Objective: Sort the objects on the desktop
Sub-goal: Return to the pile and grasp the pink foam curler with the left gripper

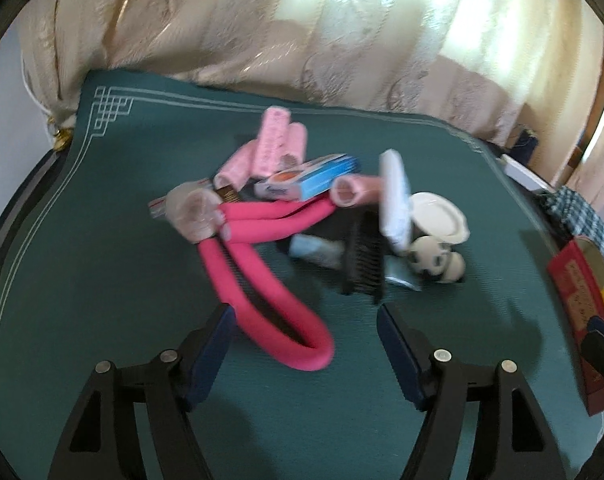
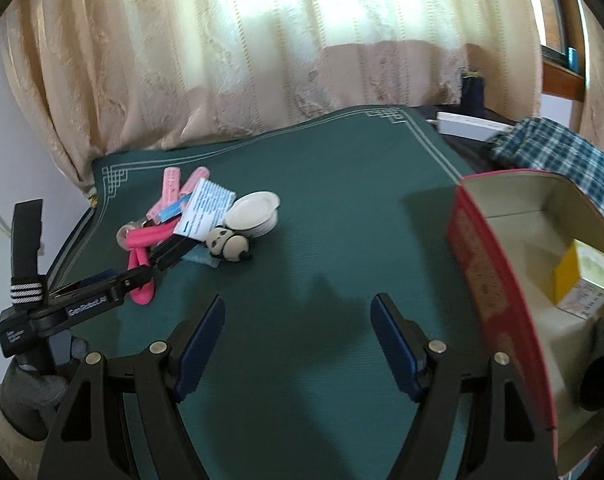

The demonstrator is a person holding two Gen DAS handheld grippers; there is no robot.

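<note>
A jumble of small objects lies on the green mat [image 1: 102, 264]. It holds a hot pink bendy foam roller [image 1: 262, 272], pale pink curlers [image 1: 274, 144], a blue box [image 1: 318, 178], a black comb [image 1: 364, 256], a white packet [image 1: 394, 200], a white dish [image 1: 438, 216] and a panda toy [image 1: 434, 260]. My left gripper [image 1: 304, 316] is open just in front of the pile. The roller's looped end lies between its fingers, untouched by the pads. My right gripper [image 2: 298, 304] is open over bare mat and holds nothing. The left gripper [image 2: 130, 276] also shows at the left of the right wrist view.
A red box [image 2: 498, 280] stands open at the right edge with a small yellow carton [image 2: 582, 280] inside. Behind it lie a plaid cloth [image 2: 554, 152] and a white slab [image 2: 462, 124]. A cream curtain [image 2: 262, 60] hangs behind the table.
</note>
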